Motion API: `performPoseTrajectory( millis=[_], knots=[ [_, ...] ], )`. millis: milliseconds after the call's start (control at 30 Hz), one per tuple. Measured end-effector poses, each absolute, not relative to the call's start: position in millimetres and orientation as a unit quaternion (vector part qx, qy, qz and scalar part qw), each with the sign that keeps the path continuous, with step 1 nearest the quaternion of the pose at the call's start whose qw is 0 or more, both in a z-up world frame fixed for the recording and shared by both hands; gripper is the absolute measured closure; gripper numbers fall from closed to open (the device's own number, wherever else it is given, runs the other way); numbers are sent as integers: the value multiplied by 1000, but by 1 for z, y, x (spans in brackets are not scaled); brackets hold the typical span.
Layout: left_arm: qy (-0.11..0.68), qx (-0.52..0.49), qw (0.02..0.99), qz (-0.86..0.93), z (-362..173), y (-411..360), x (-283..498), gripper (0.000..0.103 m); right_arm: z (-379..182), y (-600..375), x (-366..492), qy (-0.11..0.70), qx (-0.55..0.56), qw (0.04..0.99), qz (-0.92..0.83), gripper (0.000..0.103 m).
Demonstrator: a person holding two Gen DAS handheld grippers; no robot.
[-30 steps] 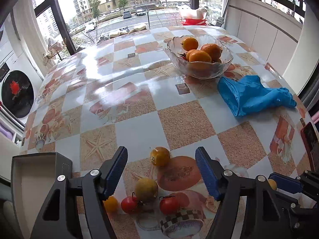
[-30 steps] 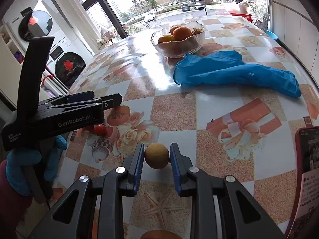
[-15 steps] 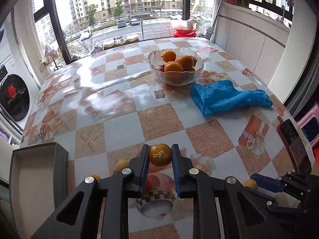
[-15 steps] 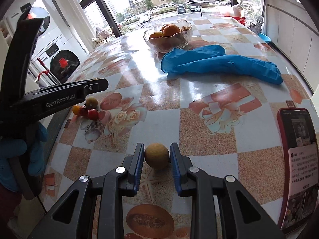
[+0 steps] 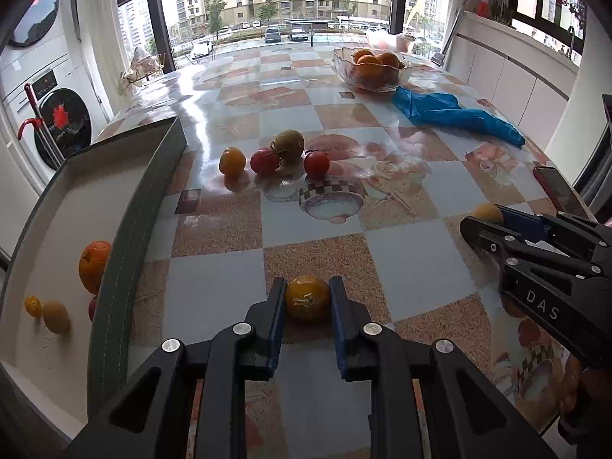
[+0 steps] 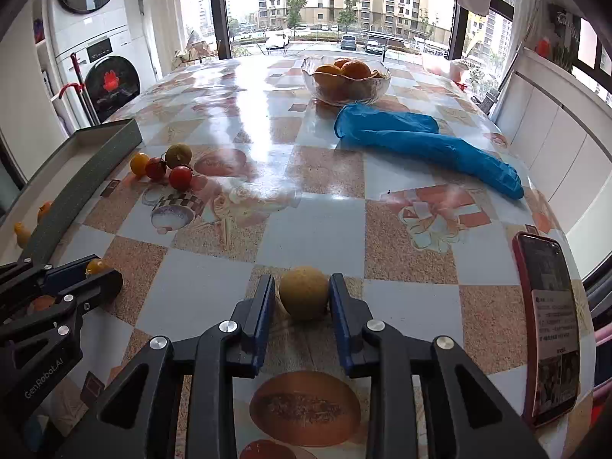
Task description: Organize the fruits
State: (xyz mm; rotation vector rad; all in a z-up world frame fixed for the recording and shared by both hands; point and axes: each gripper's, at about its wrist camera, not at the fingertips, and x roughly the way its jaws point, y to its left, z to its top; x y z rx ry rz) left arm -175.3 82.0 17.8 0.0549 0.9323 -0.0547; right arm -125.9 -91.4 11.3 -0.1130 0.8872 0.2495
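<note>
My left gripper (image 5: 307,298) is shut on an orange-yellow tomato (image 5: 307,297) above the table's near part. My right gripper (image 6: 303,293) is shut on a dull yellow round fruit (image 6: 304,292); it also shows in the left wrist view (image 5: 486,213). A grey box (image 5: 126,237) at the left holds an orange (image 5: 93,266) and small yellow fruits (image 5: 55,315). Loose on the table lie a yellow tomato (image 5: 232,160), two red tomatoes (image 5: 264,160) and a greenish fruit (image 5: 289,140). A glass bowl (image 5: 373,70) of oranges stands at the far side.
A blue glove (image 6: 424,141) lies in front of the bowl. A phone in a red case (image 6: 550,321) lies at the table's right edge. A washing machine (image 6: 111,84) stands beyond the table's left side. The left gripper's body (image 6: 42,306) shows at lower left in the right wrist view.
Both grippers have pulled back and swung left with their fruits held. The grey box with its fruit has come into the left wrist view. The bowl looks farther away.
</note>
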Motion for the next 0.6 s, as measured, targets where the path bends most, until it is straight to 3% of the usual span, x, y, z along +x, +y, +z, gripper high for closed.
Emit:
performPoseTrajectory(
  millis=[600],
  knots=[
    [448, 15, 894, -24, 15, 85, -178, 80, 10, -92, -128, 418, -56, 898, 121, 68]
  ],
)
